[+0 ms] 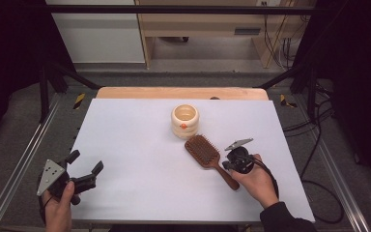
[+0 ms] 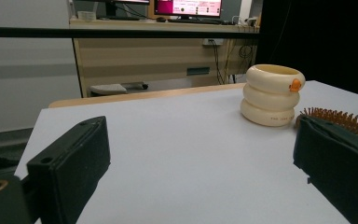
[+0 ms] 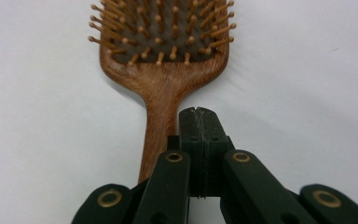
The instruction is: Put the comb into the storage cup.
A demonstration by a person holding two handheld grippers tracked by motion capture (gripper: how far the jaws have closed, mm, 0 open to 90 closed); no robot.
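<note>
Left gripper: my left gripper [image 1: 83, 169] sits at the near left edge of the table [image 1: 135, 145], held low in my left hand [image 1: 58, 208]. Jaws spread wide with bare table surface between them; it grips nothing.

Left gripper, own view: the two black jaws [image 2: 191, 172] stand far apart at either side of the picture. Ahead and to its right stands the cream ringed pot [image 2: 272, 94], upright, mouth open at the top, with a small orange mark near its rim. The hairbrush bristles [image 2: 342, 120] peek out just behind the right-hand jaw.

Right gripper: my right gripper [image 1: 228, 164] is in my right hand [image 1: 257, 181] at the near right of the table. Jaws are pressed together, pad against pad, with nothing between them.

Right gripper, own view: the closed tips [image 3: 199, 121] lie just beside the handle of the wooden hairbrush [image 3: 161, 70], on the handle's right. I cannot tell whether they touch the handle.

Hairbrush: lies flat on the table, bristles up, paddle head straight ahead of my right gripper, handle running back toward my right hand [image 1: 207, 157].

Pot: just beyond the brush head, well apart from my left gripper, near but apart from the brush [image 1: 185, 121].
</note>
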